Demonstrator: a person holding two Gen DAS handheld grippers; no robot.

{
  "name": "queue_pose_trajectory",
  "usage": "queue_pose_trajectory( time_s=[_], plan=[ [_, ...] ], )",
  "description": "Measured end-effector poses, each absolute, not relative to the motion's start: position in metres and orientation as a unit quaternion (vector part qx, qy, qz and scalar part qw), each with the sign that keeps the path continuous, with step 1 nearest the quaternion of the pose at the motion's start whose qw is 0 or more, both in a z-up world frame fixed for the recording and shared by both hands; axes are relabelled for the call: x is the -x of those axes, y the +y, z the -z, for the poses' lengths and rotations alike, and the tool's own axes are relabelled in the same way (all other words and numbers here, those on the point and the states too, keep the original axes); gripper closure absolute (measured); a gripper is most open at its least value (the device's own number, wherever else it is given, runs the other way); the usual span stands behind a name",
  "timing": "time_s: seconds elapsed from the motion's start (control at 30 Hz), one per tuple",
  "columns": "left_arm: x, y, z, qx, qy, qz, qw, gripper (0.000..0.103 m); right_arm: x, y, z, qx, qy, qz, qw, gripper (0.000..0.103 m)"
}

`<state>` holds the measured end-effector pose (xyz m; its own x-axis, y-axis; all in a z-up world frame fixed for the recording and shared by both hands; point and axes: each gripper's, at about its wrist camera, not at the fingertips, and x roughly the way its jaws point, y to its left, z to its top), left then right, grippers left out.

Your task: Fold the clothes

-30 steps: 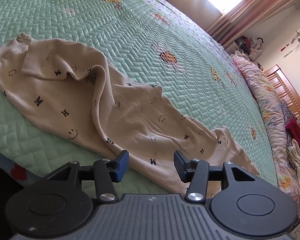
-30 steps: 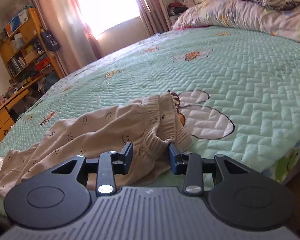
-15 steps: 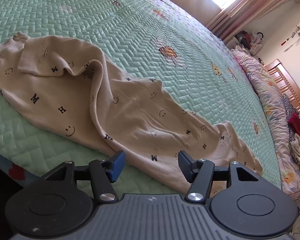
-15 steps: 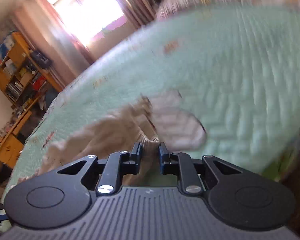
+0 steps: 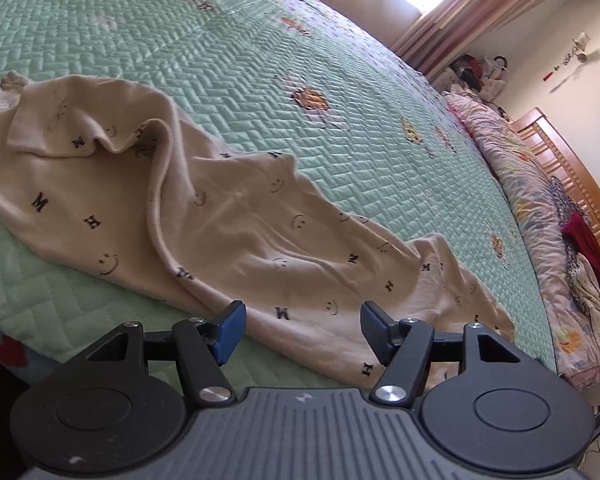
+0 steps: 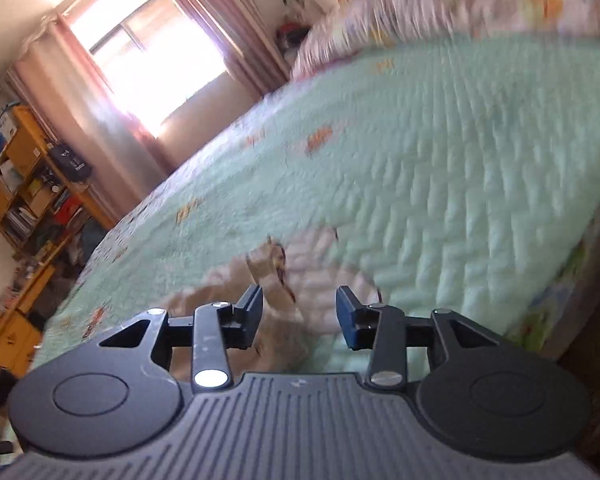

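Beige trousers (image 5: 228, 216) printed with black letters and smiley faces lie crumpled along the near side of the green quilted bed (image 5: 260, 80). My left gripper (image 5: 300, 330) hovers over their near edge, its jaws opening, pads apart and clear of the cloth. In the blurred right wrist view the waistband end of the trousers (image 6: 272, 280) lies just past my right gripper (image 6: 298, 316). Its jaws are opening too; cloth shows in the gap between them, but the pads do not press on it.
A floral duvet (image 5: 520, 176) with piled clothes (image 5: 584, 240) lies along the wooden headboard. Curtains and a bright window (image 6: 148, 64) stand beyond the bed. Orange shelves (image 6: 24, 176) full of books fill the left wall. The bed's near edge (image 6: 560, 312) drops off at right.
My left jaws have spread wider over the trousers' edge. The right gripper closed nearly shut on the waistband, then opened again, rolling and shifting so that the view tilted and blurred.
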<state>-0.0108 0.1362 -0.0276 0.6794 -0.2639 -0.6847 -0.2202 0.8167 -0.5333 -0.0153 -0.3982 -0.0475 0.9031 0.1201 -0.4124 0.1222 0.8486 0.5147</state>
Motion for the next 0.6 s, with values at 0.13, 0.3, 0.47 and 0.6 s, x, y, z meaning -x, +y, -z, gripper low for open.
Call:
queue_pose_trajectory(
  time_s=[0.13,0.3,0.47,0.6],
  plan=[
    [-0.001,0.124,0.033,0.282,0.395,0.025,0.874,0.036,-0.011,-0.374,0.037,-0.267,0.223,-0.097,0.933,0.045],
    [-0.020,0.129,0.058,0.282,0.400,0.009,0.872,0.036,-0.058,-0.372,0.076,-0.322,0.289,-0.142,0.891,0.054],
    [-0.016,0.132,0.061,0.282,0.402,0.017,0.871,0.036,-0.055,-0.393,0.095,-0.343,0.293,-0.093,0.888,0.103],
    [-0.010,0.136,0.061,0.302,0.397,0.024,0.867,0.034,-0.048,-0.375,0.073,-0.300,0.284,-0.069,0.908,0.084]
  ],
)
